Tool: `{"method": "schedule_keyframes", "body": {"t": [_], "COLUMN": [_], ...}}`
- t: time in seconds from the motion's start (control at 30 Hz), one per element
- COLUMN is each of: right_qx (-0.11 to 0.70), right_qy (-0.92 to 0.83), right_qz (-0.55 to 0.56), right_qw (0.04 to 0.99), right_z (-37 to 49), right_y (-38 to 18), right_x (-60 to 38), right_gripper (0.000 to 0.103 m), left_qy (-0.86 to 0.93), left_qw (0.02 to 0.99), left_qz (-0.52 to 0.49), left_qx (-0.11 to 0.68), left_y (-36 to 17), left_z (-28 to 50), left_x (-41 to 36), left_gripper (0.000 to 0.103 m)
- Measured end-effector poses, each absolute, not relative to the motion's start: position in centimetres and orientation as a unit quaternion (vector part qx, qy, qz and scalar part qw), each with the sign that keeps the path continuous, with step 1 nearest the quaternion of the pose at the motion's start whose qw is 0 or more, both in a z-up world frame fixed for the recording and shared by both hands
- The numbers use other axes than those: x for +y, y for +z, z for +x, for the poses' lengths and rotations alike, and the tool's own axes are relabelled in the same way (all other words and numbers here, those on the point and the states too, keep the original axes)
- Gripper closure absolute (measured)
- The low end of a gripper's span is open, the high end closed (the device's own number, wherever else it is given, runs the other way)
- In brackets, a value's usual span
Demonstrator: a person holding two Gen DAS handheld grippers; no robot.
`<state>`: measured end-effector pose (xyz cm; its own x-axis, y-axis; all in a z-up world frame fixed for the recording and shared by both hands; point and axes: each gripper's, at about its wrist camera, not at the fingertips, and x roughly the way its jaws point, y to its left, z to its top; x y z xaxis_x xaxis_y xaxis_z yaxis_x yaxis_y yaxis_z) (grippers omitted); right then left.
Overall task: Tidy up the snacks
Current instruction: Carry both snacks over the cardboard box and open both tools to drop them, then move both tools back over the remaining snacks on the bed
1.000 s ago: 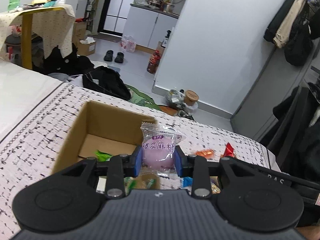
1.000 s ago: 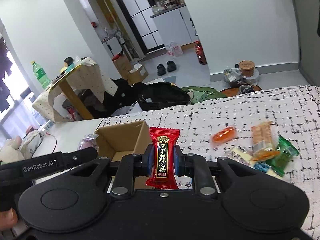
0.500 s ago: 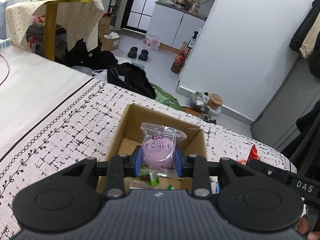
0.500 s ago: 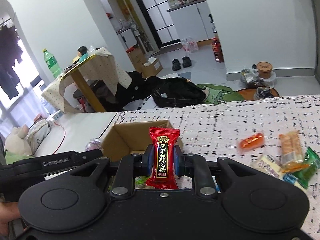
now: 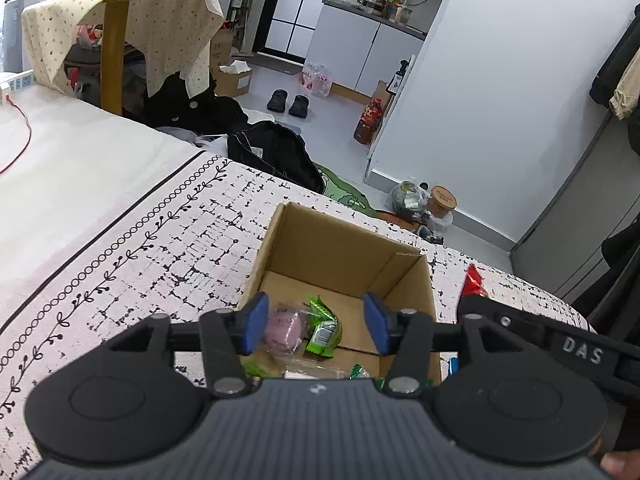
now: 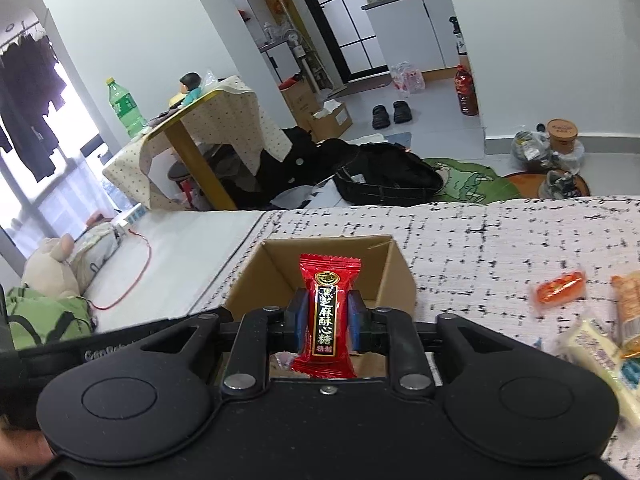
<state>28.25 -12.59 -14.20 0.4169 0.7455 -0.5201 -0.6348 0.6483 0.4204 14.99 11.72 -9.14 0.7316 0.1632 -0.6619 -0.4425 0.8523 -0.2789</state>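
**Spotter:** Patterned cloth [image 5: 120,248] covers the surface under you, with the cardboard box [image 5: 344,248] standing open on it and a cluttered room floor beyond. Your left gripper [image 5: 316,322] hangs over the box mouth. Its jaws have just been opening and now stand spread with nothing pinched; the pink snack [image 5: 282,328] lies down inside, beside the green packets [image 5: 324,326].

**Operator:** So the pink one counts as sorted?

**Spotter:** I'd judge so, since it sits on the pile in the box and clear of both pads. You opened above the opening so it would fall in rather than onto the cloth.

**Operator:** And my right side?

**Spotter:** Your right gripper [image 6: 328,320] is over the same box [image 6: 396,276], and its jaws have just been easing apart. The red candy [image 6: 329,312] stands upright between the blue pads. They look to be touching its wrapper at both sides, though I cannot tell how firmly.

**Operator:** Anything left after that?

**Spotter:** Yes, the loose snacks [image 6: 560,286] on the cloth to your right, well apart from the box. Those probably come next.
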Motion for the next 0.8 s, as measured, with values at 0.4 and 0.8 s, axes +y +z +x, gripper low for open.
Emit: {"method": "schedule_keyframes", "body": {"t": [0.4,0.8], "right_qx": [0.333,0.288], "right_qy": [0.387,0.353], "right_qz": [0.098,0.06], "right_qw": [0.854,0.888], "right_z": [28.0,27.0], "right_y": [-13.7,-13.1], "right_x": [-16.2,-21.0], "right_gripper": [0.029,0.004], "left_qy": [0.177,0.156], "left_qw": [0.902,0.913], "left_qz": [-0.214,-0.199], "left_qx": [0.331,0.321], "left_y": [-8.6,-8.4], "left_z": [14.7,15.6], "left_x": [11.0,7.5], "left_gripper": [0.024,0.0]}}
